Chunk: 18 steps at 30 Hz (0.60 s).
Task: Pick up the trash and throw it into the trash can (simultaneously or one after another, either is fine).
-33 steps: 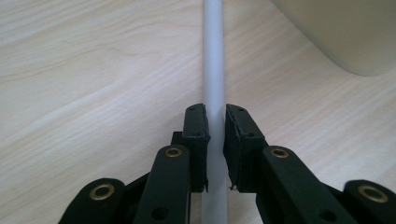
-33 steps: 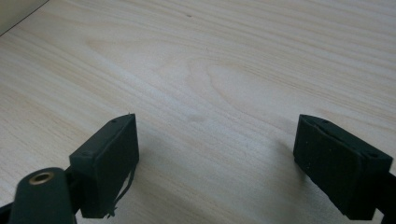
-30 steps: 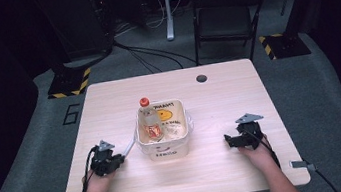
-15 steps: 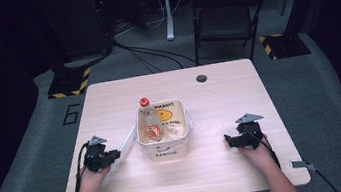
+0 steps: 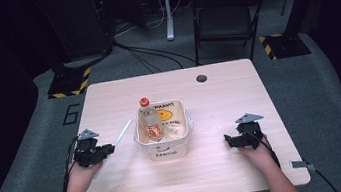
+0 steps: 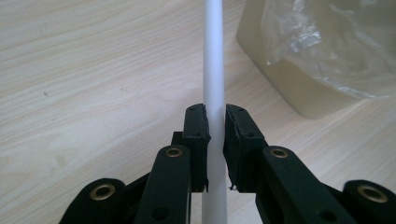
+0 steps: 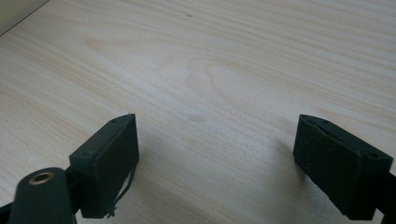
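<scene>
The long thin white plastic rod is clamped between the pads of the left gripper and sticks out ahead of them, its far end pointing toward the cream square plastic tub in the middle of the pale wooden table. In the high view the rod slants up from the left gripper, just beside the tub's left wall and apart from it.

The step in hand looks like carrying the rod; the next move probably calls for lifting its tip over the tub rim without catching the crinkled clear plastic liner or the clear bottle with a red cap standing inside.

The right gripper, jaws wide and empty, rests low over bare wood, well apart from the tub. Bare tabletop lies on both sides; the near edge is close behind both hands.
</scene>
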{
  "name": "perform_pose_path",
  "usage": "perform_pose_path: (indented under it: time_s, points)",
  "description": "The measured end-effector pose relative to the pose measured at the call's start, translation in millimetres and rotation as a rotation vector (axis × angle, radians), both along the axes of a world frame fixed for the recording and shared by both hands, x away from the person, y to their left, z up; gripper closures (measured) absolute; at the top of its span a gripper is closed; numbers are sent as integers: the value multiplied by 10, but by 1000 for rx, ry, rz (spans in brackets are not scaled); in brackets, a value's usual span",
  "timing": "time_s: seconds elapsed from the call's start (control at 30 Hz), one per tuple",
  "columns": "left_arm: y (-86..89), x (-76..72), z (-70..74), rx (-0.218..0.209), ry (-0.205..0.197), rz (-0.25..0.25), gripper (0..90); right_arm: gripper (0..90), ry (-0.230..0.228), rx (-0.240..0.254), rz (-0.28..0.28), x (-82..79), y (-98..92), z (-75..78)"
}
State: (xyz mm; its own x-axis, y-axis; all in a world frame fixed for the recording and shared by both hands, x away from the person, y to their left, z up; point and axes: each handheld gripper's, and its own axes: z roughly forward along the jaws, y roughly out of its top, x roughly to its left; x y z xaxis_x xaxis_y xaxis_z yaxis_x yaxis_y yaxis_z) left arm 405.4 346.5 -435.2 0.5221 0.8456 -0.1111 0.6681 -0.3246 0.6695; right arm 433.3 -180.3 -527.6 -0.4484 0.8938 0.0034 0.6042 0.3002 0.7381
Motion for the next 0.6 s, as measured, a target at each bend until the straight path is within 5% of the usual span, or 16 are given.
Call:
perform_pose_path:
  time_s: [0.6]
  points:
    - [61,-175,378,19,-13,-57,792,134,0,1,0,0,1,-1]
